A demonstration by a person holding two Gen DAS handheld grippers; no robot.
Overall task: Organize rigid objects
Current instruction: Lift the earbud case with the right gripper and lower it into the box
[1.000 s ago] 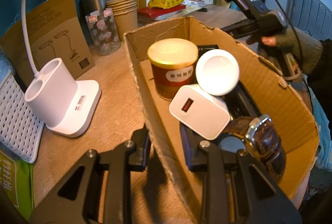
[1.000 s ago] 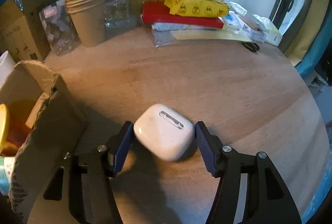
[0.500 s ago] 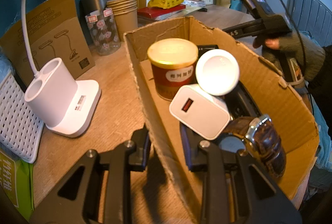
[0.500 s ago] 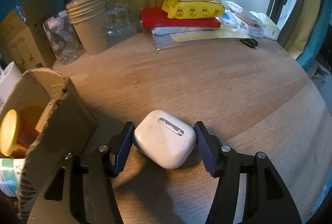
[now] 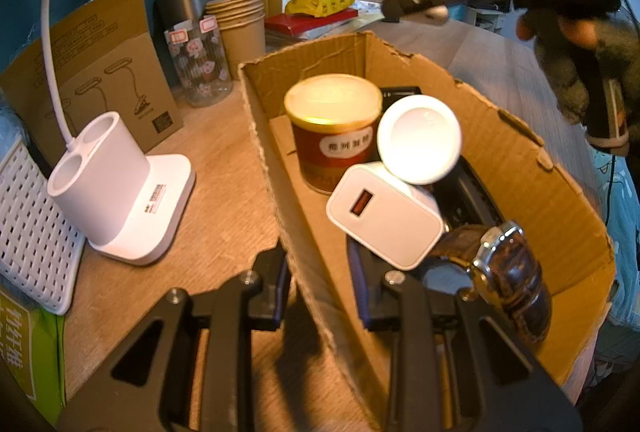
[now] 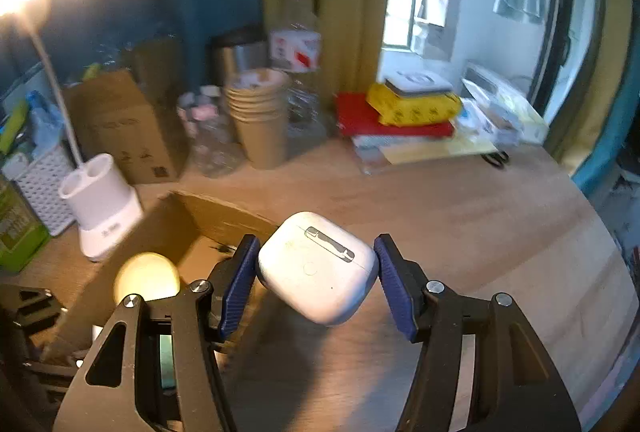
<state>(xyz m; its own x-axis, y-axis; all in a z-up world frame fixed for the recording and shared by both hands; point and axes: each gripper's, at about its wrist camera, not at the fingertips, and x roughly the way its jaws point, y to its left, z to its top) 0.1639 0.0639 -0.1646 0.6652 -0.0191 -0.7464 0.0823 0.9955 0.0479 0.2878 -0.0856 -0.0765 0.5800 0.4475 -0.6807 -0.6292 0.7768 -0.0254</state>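
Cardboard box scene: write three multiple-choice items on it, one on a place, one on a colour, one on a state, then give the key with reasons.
1. Where is the red tin with the yellow lid?
A. inside the cardboard box
B. on the white basket
C. beside the paper cups

2. What colour is the earbud case?
A. black
B. white
C. red

3. How does the left hand-held gripper stand?
A. wide open above the table
B. clamped on the box's near wall
C. shut on the watch

Key: 1 A, the tin stands between the box walls. 2 B, its shell shows white between the right hand-held gripper's pads. 3 B, one finger sits on each side of the cardboard wall.
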